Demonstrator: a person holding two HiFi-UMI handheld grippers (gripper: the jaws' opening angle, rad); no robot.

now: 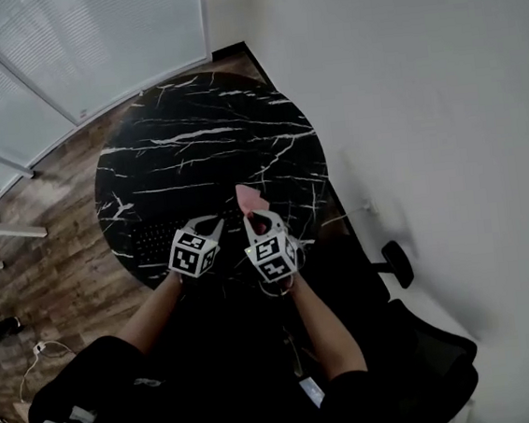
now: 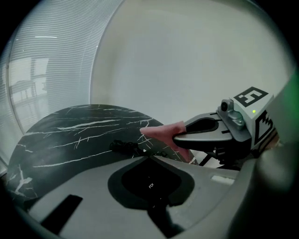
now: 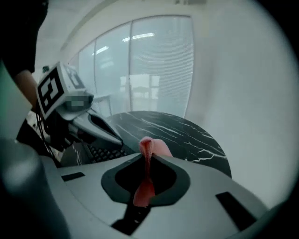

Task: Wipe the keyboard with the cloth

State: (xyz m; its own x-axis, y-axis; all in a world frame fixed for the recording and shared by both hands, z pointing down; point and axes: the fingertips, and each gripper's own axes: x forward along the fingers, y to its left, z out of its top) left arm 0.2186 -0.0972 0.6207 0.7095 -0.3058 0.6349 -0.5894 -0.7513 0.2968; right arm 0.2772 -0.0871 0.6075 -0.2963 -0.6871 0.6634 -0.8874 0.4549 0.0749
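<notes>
- Currently, the black keyboard [image 1: 155, 239] lies at the near left edge of the round black marble table [image 1: 208, 118], dark against the top and hard to outline
- Left gripper [image 1: 208, 229]: sits over the right part of the keyboard in the head view; contact cannot be confirmed. In the left gripper view its jaws meet with nothing between them
- Right gripper [image 1: 260, 221]: just beside the left one, jaws clamped on the pink cloth [image 1: 249, 198], which sticks forward past the tips while a tail hangs back between the jaws
- Cloth position: to the right of the left gripper and apparently raised off the keys
- Risk: only a narrow fold appears pinched, so a hard drag across the keys could pull the cloth free
- Risk: the keyboard looks unrestrained near the table edge; a stroke toward the person could slide it off unless the left gripper steadies it
- Risk: the grippers are close together, so a leftward stroke could make them collide
- Markings: square coded markers on both cubes; a small pale mark on the left jaw is too small to read; no brand is legible
</notes>
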